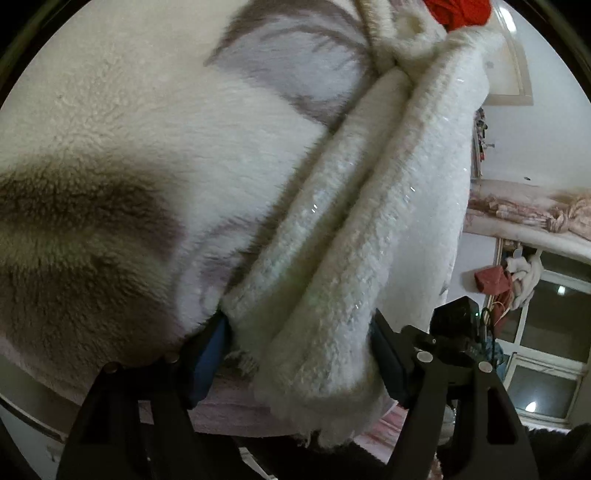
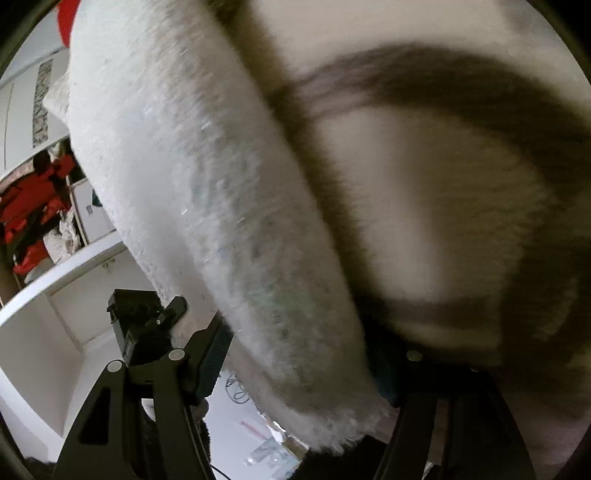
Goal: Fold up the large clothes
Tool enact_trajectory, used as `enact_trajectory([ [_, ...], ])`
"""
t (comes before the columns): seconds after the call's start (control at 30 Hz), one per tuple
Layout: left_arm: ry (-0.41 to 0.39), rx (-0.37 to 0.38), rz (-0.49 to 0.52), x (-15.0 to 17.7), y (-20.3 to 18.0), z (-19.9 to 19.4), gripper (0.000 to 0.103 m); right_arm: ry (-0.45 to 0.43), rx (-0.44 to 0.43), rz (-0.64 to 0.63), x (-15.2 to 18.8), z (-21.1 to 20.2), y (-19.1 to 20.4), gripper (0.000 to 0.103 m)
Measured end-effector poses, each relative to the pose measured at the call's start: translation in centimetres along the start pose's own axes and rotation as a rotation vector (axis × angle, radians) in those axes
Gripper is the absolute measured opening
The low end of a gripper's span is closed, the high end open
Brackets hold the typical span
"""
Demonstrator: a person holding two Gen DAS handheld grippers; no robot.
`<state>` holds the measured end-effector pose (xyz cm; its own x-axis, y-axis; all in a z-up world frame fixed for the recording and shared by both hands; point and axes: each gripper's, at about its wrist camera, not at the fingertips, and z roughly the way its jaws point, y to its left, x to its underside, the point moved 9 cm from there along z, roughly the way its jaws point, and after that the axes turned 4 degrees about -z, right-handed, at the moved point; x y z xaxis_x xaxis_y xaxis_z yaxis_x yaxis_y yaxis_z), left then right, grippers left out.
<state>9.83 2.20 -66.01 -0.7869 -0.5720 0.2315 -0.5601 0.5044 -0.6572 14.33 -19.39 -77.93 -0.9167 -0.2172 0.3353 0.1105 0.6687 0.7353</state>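
Note:
A large white fluffy garment (image 1: 354, 229) with glittery threads is bunched into thick folds and held up over a plush cream blanket with brown-grey patterns (image 1: 110, 177). My left gripper (image 1: 299, 354) is shut on the garment's folded lower edge, its blue-padded fingers (image 1: 210, 354) on both sides of the fabric. In the right wrist view my right gripper (image 2: 299, 354) is shut on another thick fold of the same garment (image 2: 207, 192). Its left finger (image 2: 214, 354) shows; the right one is mostly hidden by fabric. This view is blurred.
A red item (image 1: 458, 11) lies beyond the garment's top. A window (image 1: 546, 354) and hanging clothes (image 1: 513, 280) are at the right. The right wrist view shows white cabinets (image 2: 74, 295) and red clothing (image 2: 29, 206) at the left.

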Motion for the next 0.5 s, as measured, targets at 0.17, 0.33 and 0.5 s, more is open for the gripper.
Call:
enact_trajectory([
  [0.17,-0.03,0.052,-0.023,1.0,-1.9,-1.1,0.025,-0.014,-0.039,0.01,-0.4,0.1,1.8,0.03],
  [0.33,-0.086,0.138,0.02,1.7,-6.7,-4.9,0.021,-0.022,-0.139,0.017,1.0,-6.1,4.4,0.023],
  [0.5,-0.214,0.213,0.129,-1.9,-14.1,-10.0,0.019,-0.064,-0.249,0.007,0.1,-12.7,9.6,0.022],
])
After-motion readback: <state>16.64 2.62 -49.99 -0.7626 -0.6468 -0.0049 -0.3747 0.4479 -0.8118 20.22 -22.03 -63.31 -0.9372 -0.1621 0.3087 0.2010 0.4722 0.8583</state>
